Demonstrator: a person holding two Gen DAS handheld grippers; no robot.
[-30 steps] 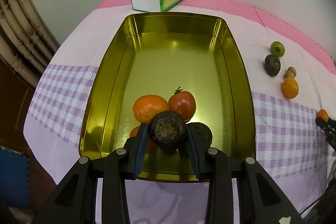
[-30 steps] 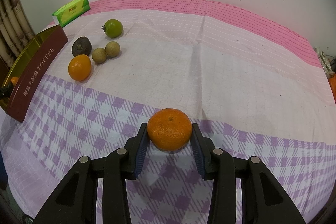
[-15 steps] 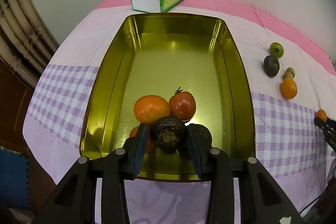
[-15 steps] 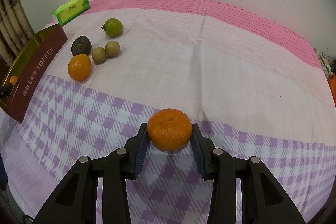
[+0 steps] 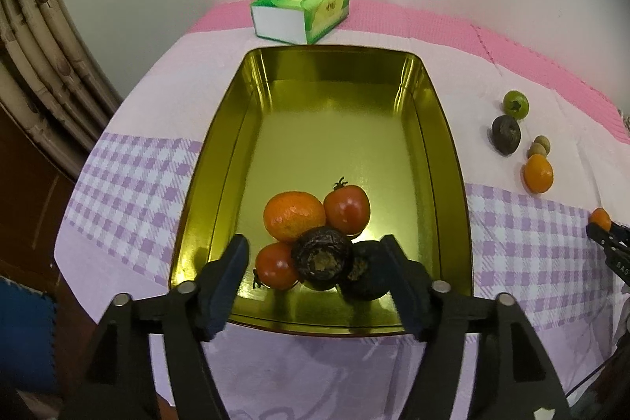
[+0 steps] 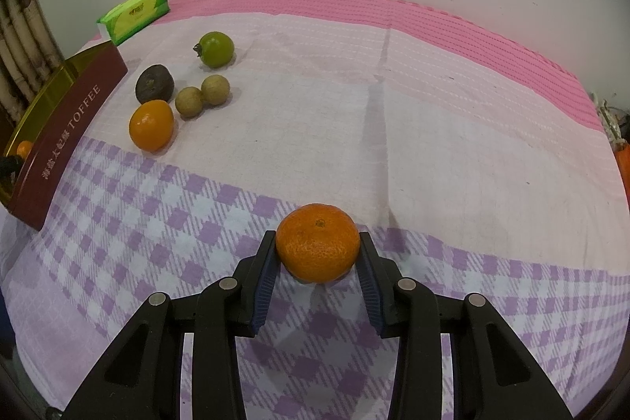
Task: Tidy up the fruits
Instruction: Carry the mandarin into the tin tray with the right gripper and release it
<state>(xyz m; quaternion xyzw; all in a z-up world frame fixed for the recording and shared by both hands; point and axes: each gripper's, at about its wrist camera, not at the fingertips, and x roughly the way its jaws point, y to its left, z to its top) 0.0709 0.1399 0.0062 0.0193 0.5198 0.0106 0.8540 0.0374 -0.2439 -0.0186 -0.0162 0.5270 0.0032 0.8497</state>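
Mandarin [image 6: 317, 243] sits clenched between right gripper [image 6: 317, 268] pads, toffee tin [image 6: 59, 128] far left; left gripper [image 5: 315, 270] gapes released.

gold tin [image 5: 252, 128] | orange mandarin [image 6: 317, 243] | lilac-checked cloth [image 6: 165, 223] (pink-edged) | green tissue pack [image 5: 303, 10]

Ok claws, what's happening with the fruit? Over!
Left claw open above the gold metal tin; wrinkly dark round fruit lies inside. Right claw shut on the round orange mandarin. Nothing in the way.
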